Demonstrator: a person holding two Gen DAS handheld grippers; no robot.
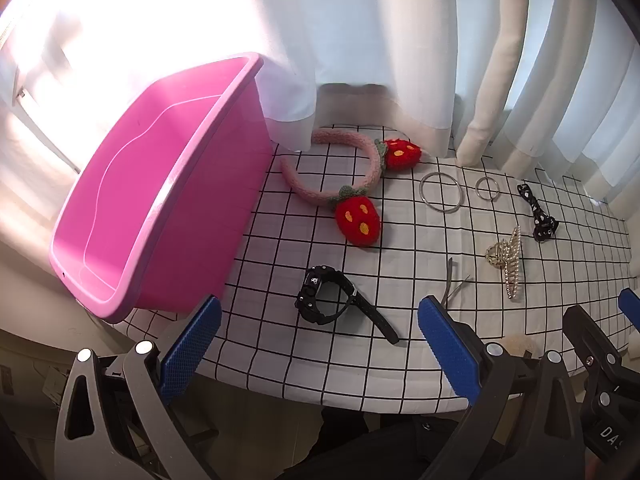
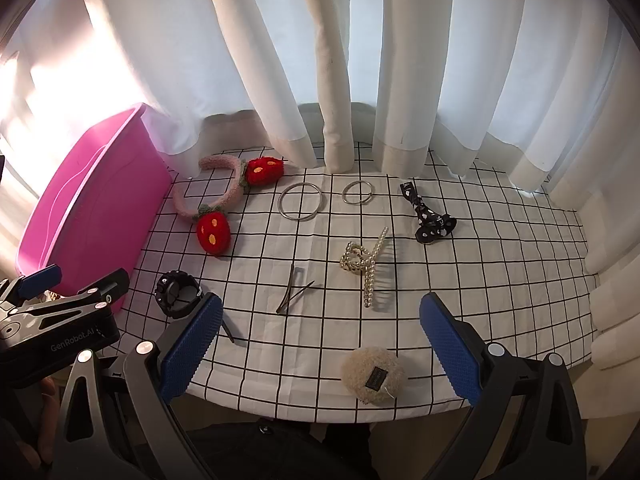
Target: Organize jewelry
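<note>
A pink bin [image 1: 160,184] stands at the table's left, also in the right wrist view [image 2: 84,208]. On the checked cloth lie a black watch [image 1: 328,296], a pink strawberry headband [image 1: 344,184], two metal rings [image 1: 442,192] [image 1: 488,189], a pearl claw clip [image 1: 506,260], a black dotted bow [image 1: 538,212], thin tweezers [image 2: 292,290] and a fluffy cream clip [image 2: 374,374]. My left gripper [image 1: 320,340] is open just before the watch. My right gripper [image 2: 320,340] is open above the fluffy clip; the left gripper [image 2: 60,300] shows at its left.
White curtains [image 2: 340,80] hang along the table's far edge and right side. The table's front edge [image 2: 320,416] runs just ahead of both grippers. The bin leans against the curtain [image 1: 288,92] at the back left.
</note>
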